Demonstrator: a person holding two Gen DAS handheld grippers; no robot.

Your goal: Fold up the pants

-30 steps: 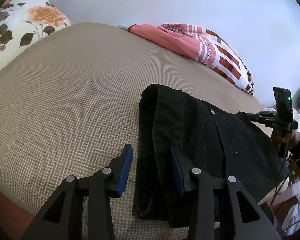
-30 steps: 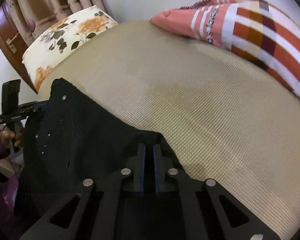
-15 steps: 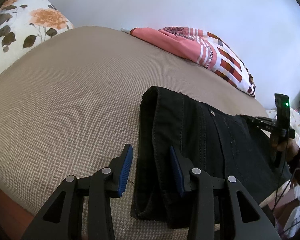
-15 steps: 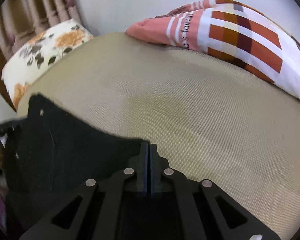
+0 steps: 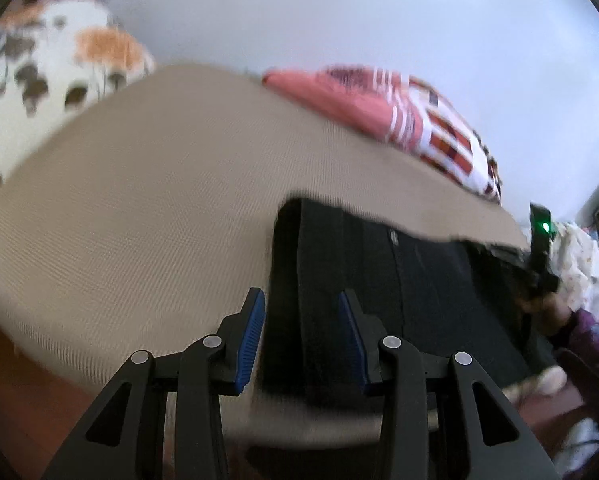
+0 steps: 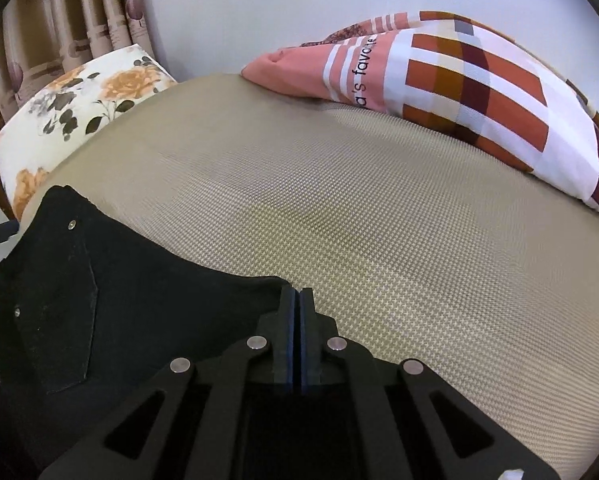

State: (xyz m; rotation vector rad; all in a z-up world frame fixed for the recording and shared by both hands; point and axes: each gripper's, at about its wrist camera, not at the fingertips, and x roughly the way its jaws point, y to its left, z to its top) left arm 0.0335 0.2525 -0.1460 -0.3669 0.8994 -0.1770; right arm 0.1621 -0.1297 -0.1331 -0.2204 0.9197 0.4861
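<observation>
My right gripper (image 6: 295,300) pinches the black pants (image 6: 119,300) shut; my left gripper (image 5: 301,328) gapes around their edge, gripping nothing; lifting now risks lopsided sagging.

Soft, even daylight; motion-blurred left wrist view (right sharp), fisheye-bent, dark-cornered edges.

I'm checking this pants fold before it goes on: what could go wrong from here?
1. The right gripper is shut on only a thin edge of the black pants; the fabric could slip out if pulled.
2. The left gripper stands open around the pants' edge without pinching it, so that side may drag or bunch.
3. The pants lie near the edge of the bed, so they might slide off.
</observation>
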